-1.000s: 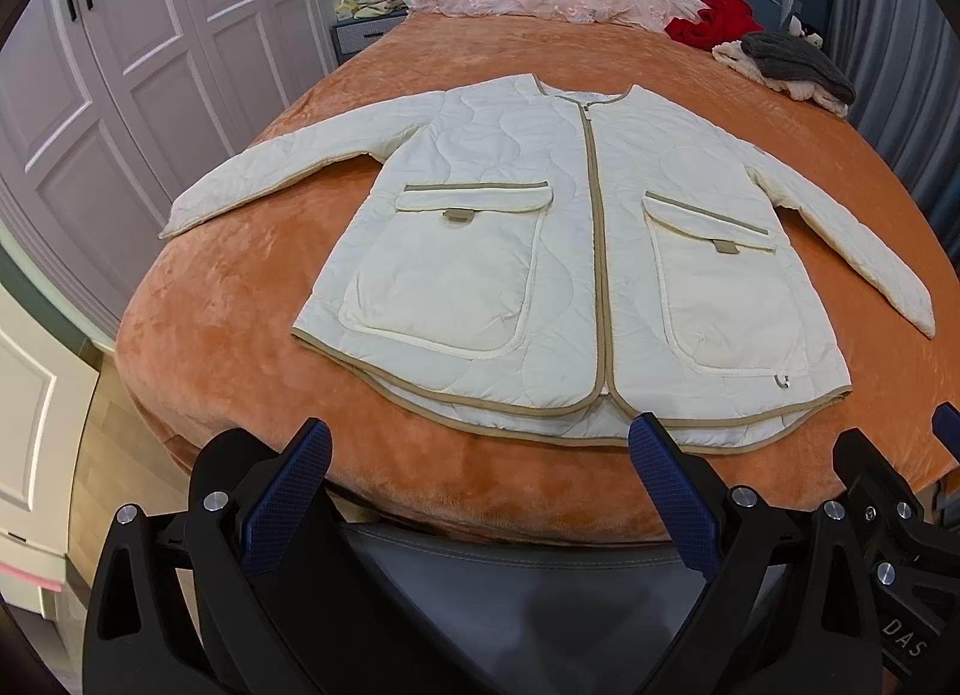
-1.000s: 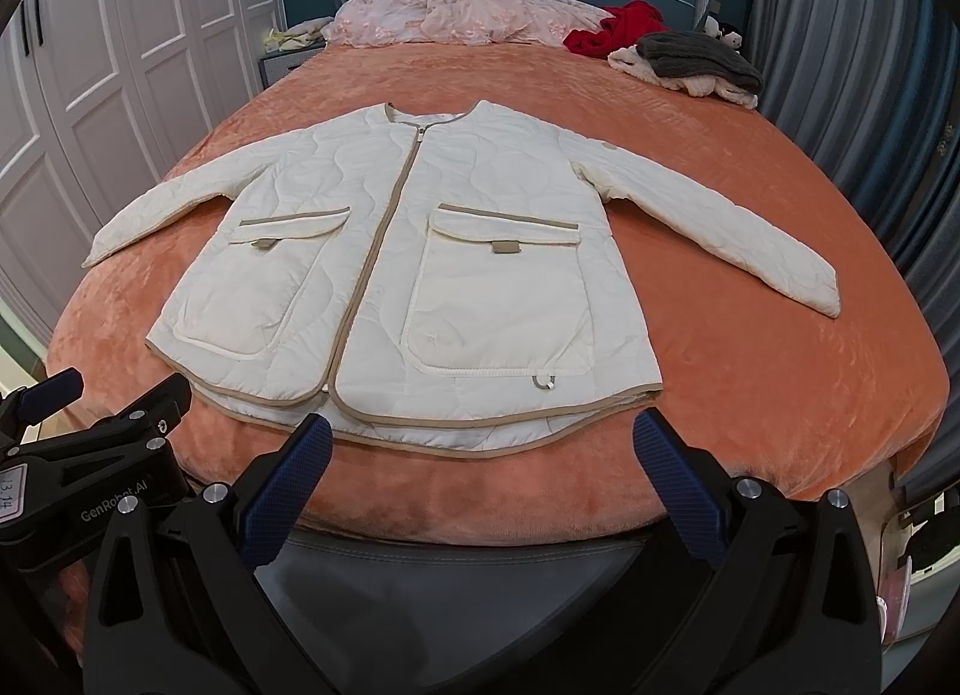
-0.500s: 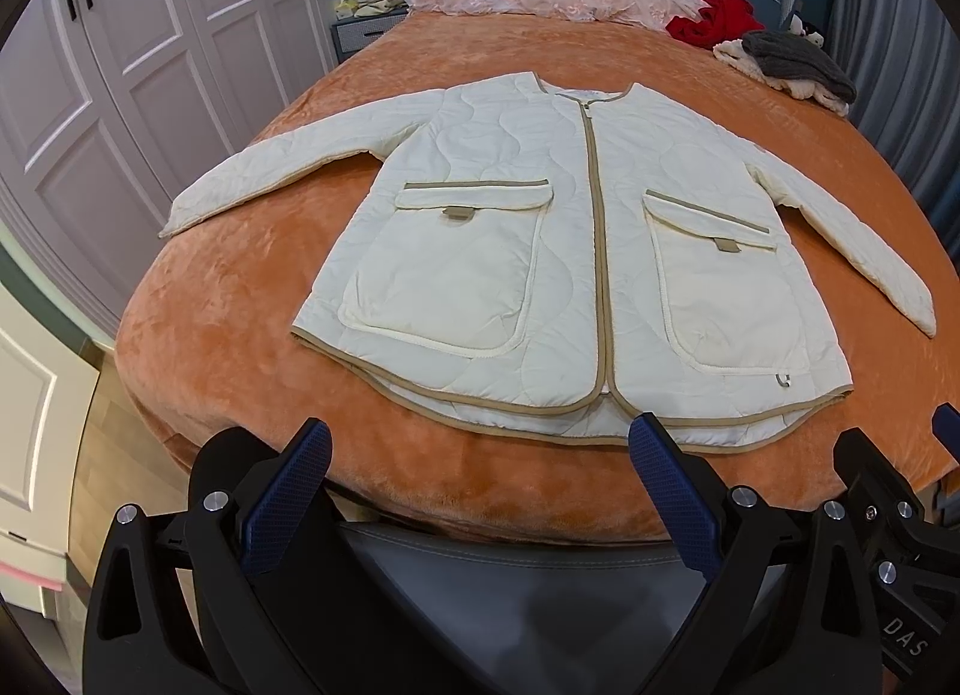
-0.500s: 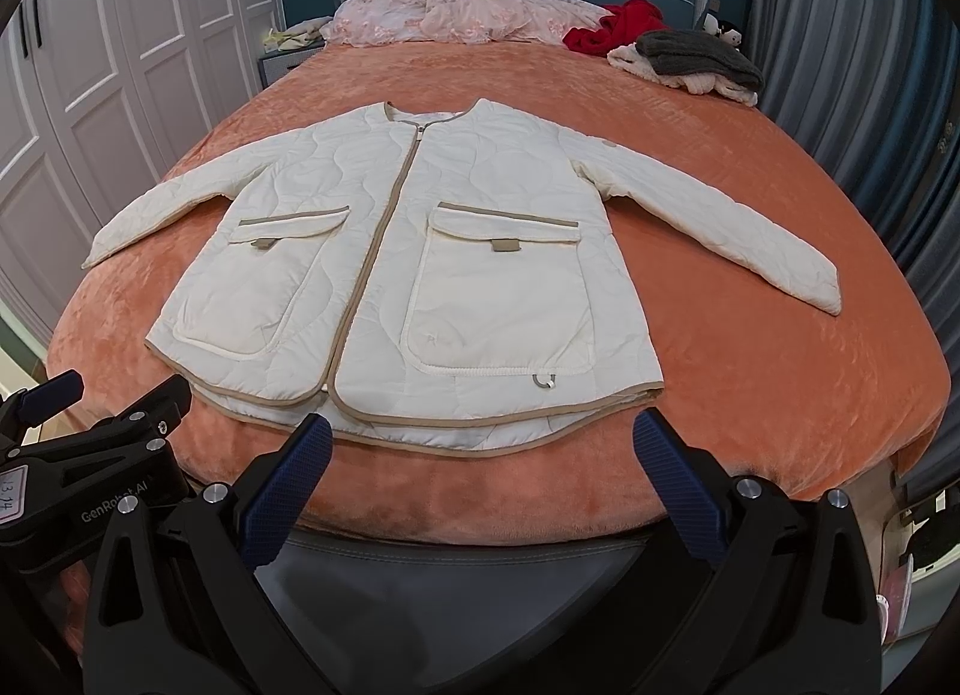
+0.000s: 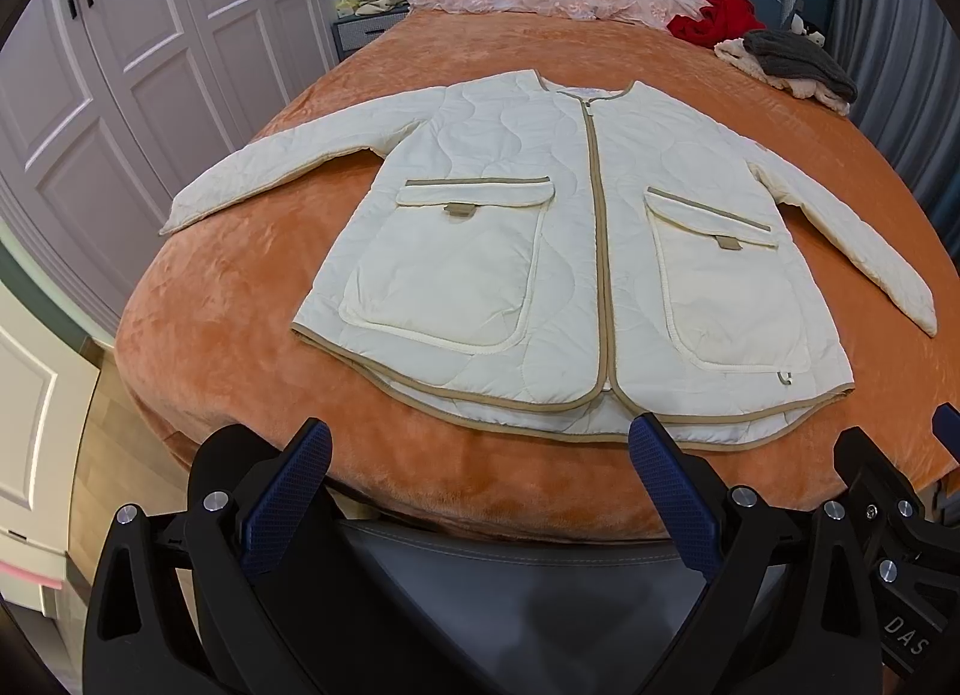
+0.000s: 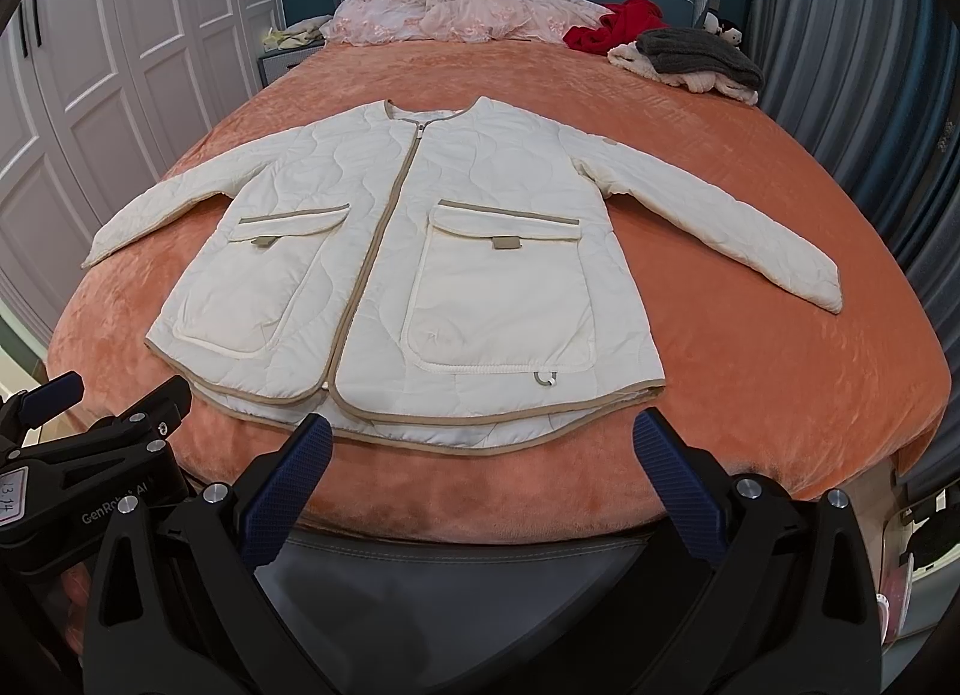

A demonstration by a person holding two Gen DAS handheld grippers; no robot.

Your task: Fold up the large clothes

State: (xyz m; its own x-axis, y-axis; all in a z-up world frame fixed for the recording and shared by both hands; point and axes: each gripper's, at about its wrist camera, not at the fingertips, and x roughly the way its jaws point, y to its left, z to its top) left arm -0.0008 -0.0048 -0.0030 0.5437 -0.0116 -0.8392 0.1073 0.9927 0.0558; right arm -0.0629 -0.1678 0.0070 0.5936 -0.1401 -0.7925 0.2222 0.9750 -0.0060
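Item under inspection: one cream quilted jacket with tan binding, lying face up and zipped on the orange bed cover. It occupies the foot half of the bed, hem toward the foot edge and collar toward the headboard. Both sleeves are spread outward and angled down: the left sleeve reaches toward the left edge of the bed, the right sleeve toward the right edge. Two patch pockets lie flat on the front panels. The back hem shows below the front hem.

Left gripper: jaws spread wide, nothing between them, held off the foot edge of the bed and clear of the fabric. Right gripper: likewise wide apart and empty, apart from the jacket, just short of the hem. The two tools sit side by side, each visible at the margin of the other's view.

Other goods: a pink bedding heap along the head edge, and a red garment and a grey-and-cream pile at the far right corner. None touches the jacket.

Progress, by judgement: the garment is laid out and smoothed, ready for folding, but no fold is present. Sleeves remain to be brought in across the body, the sides turned in, and the length doubled over. The whole folding sequence is outstanding.
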